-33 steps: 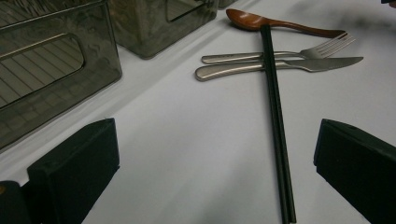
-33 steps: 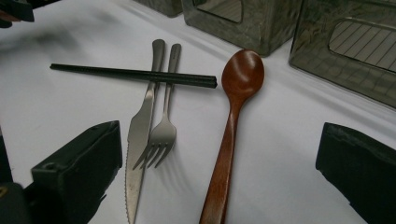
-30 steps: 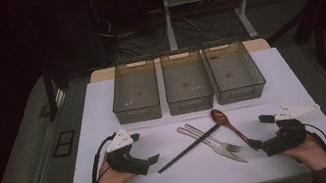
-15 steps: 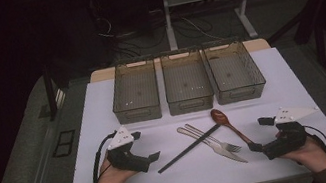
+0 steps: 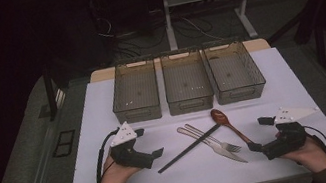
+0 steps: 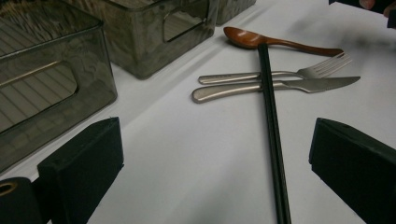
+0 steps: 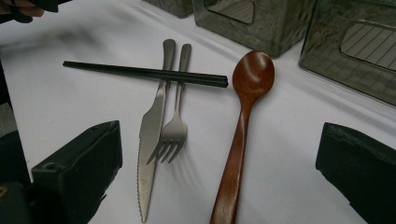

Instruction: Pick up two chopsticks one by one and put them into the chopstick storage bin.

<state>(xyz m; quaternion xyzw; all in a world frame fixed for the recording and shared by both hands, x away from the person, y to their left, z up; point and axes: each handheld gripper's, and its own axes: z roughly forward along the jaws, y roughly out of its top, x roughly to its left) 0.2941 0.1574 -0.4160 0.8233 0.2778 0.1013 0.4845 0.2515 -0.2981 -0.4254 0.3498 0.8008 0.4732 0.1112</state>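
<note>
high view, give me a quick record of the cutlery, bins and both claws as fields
surface: white table
bins: three clear bins in a row at the far side
chopsticks: black pair, lying across knife and fork handles
knife: steel, flat, beside fork
fork: steel, flat
spoon: wooden, bowl toward the bins
left claw: open, holding nothing, aimed at the chopsticks' near end
right claw: open, holding nothing, at the spoon handle's end
</note>
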